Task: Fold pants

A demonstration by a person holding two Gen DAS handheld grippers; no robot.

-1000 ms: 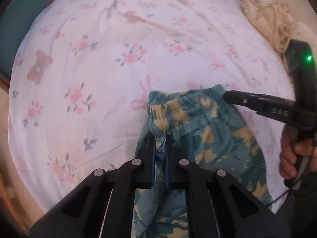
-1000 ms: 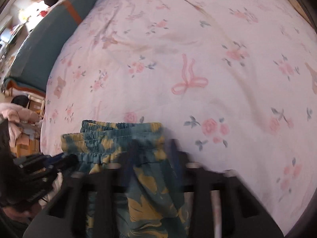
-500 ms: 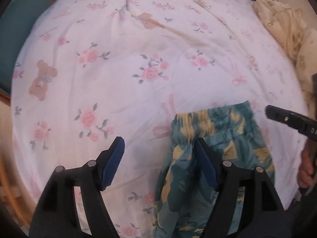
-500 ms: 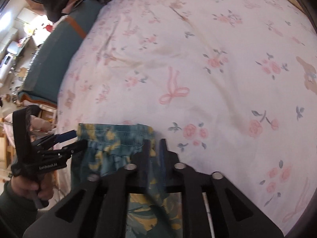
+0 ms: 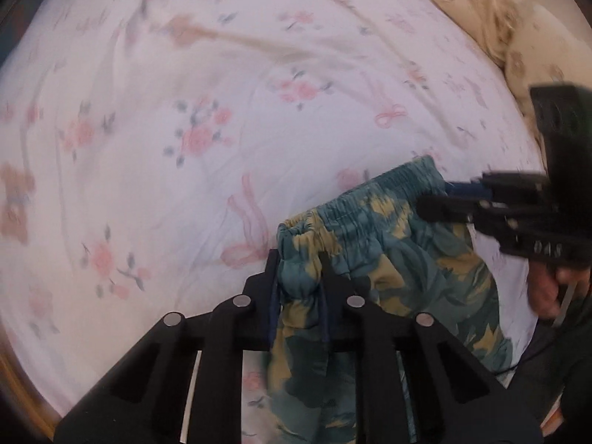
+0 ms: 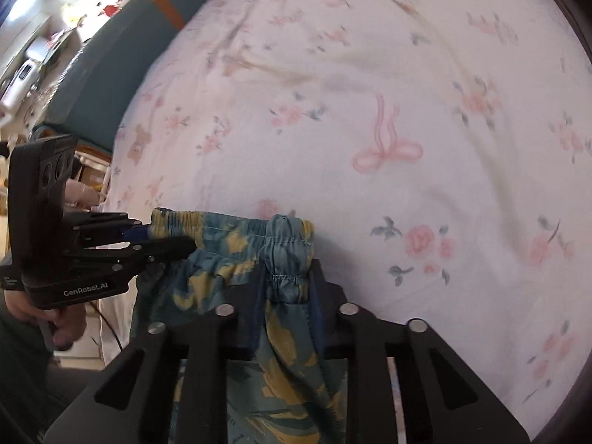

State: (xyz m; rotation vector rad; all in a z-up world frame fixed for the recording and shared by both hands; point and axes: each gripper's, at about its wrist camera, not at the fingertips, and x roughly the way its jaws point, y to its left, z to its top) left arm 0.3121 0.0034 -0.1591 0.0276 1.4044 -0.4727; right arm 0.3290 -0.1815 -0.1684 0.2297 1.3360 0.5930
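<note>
Both tongs clench the waistband, one at each end.
I hold the pants (image 5: pixel 373 259) by left gripper (image 5: pixel 299 277) and right gripper (image 6: pixel 286 281); stretched so they hang flat over the bed (image 6: pixel 370 92).

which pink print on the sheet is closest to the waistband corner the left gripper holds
The pink ribbon bow, just left of the left gripper's corner of the pants. The roses lie farther off.

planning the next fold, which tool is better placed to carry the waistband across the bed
Neither clearly. The left tool and right tool each clamp one end of the pants waistband. Open bedsheet lies ahead of both, so moving together seems best.
</note>
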